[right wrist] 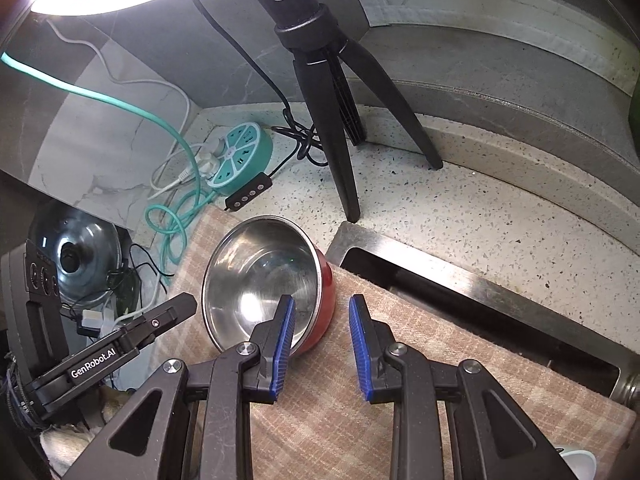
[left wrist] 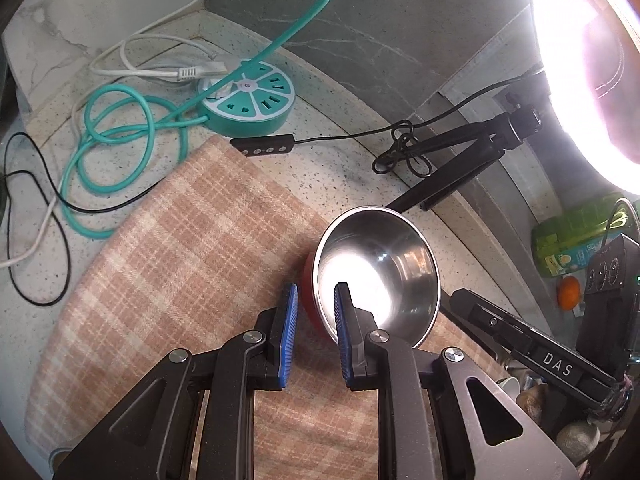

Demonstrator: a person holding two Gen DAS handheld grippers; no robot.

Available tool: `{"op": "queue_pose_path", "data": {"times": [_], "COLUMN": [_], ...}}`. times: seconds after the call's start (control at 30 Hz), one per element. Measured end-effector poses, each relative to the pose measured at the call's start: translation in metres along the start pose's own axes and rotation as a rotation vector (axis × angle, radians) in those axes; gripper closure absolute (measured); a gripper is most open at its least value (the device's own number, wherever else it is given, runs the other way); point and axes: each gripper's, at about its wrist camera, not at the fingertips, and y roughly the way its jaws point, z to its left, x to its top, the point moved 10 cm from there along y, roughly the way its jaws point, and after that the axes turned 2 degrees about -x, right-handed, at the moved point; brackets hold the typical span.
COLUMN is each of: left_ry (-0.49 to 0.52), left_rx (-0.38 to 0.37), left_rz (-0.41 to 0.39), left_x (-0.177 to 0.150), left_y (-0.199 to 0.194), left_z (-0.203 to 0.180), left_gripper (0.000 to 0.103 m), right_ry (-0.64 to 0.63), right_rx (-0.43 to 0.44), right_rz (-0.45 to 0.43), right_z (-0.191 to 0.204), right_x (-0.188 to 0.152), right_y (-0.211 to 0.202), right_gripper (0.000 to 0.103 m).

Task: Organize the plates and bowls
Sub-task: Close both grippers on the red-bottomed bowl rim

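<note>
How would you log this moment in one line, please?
bowl over plaid cloth | left gripper straddles rim | right gripper straddles rim | grip unclear

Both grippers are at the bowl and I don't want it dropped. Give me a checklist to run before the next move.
1. Left gripper straddles the bowl rim: ok, one pad inside, one outside.
2. Left pads pressing firmly on the wall: cannot tell.
3. Right gripper gripping the wall: not ok, its outer pad stands clear of the red side, with cloth showing between.
4. Bowl empty: ok, bare steel inside.
5. Tripod clear of the bowl: ok, its nearest leg stands apart in the right wrist view.
</note>
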Motion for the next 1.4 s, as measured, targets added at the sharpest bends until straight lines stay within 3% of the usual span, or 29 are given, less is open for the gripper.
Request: {"op": "queue_pose_path", "data": {"times": [0.53, 0.8, 1.1, 1.4], "left_ry": [0.023, 0.049, 0.137, 0.190], "left_rx": [-0.020, -0.065, -0.111, -0.082], "left_rz": [-0.001, -0.029, -0.003, 0.030], "left_x": [0.001, 0.002, -0.012, -0.016], "left_y": [-0.011, -0.038, -0.060, -0.050], "left_z": [0.005, -0.001, -0.009, -0.015], "left_gripper": [0.086, 0.086, 0.086, 0.086], "right_ry": [0.001, -0.013, 0.062, 0.147], "right_rx": [-0.059, -0.105, -0.142, -0.106], "right_rz": [0.008, -0.029, -0.101, -0.127], "right_z": [0.010, 0.021, 0.023, 0.009], "right_x": [-0.005, -0.007, -0.023, -0.030], "right_y": [0.000, -0.026, -0.060, -0.061], "right_gripper": [0.078, 0.078, 0.078, 0.078]}}
